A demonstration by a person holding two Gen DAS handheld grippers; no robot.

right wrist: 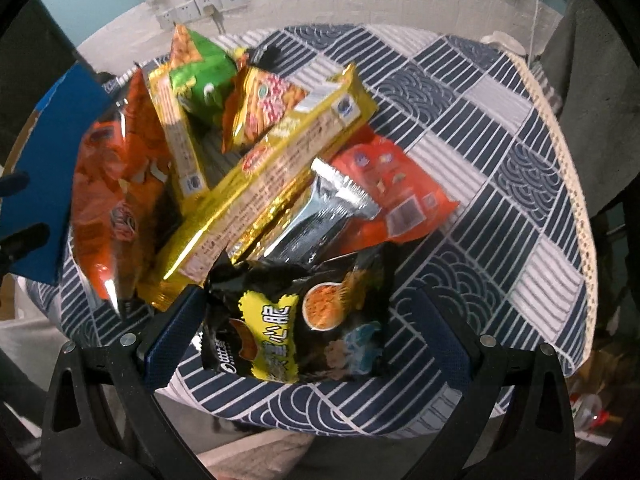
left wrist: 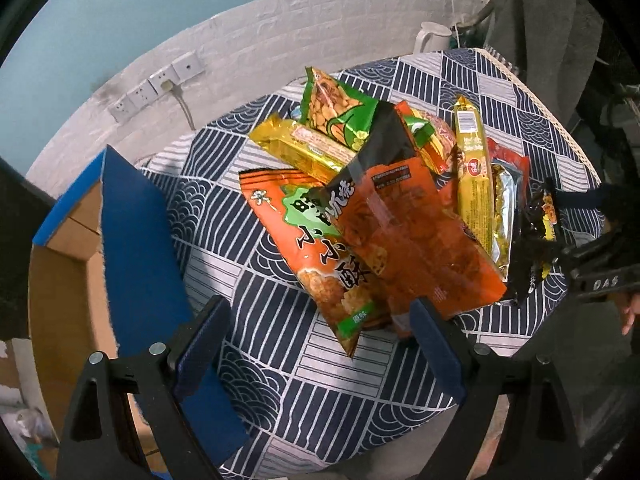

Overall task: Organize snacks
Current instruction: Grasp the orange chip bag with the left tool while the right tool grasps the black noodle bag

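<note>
A heap of snack packets lies on a table under a navy-and-white cloth. In the left wrist view a big orange cracker bag and an orange bag with a black top are nearest. Behind them sit a green peanut bag and gold packs. My left gripper is open just short of the orange bags, holding nothing. My right gripper is open, its fingers either side of a black-and-yellow bag. Past that bag lie a long gold pack, a silver pack and a red-orange pack.
A cardboard box with blue flaps stands open off the table's left edge, also in the right wrist view. A white kettle is at the far rim. Wall sockets are behind. Bare cloth spreads right of the heap.
</note>
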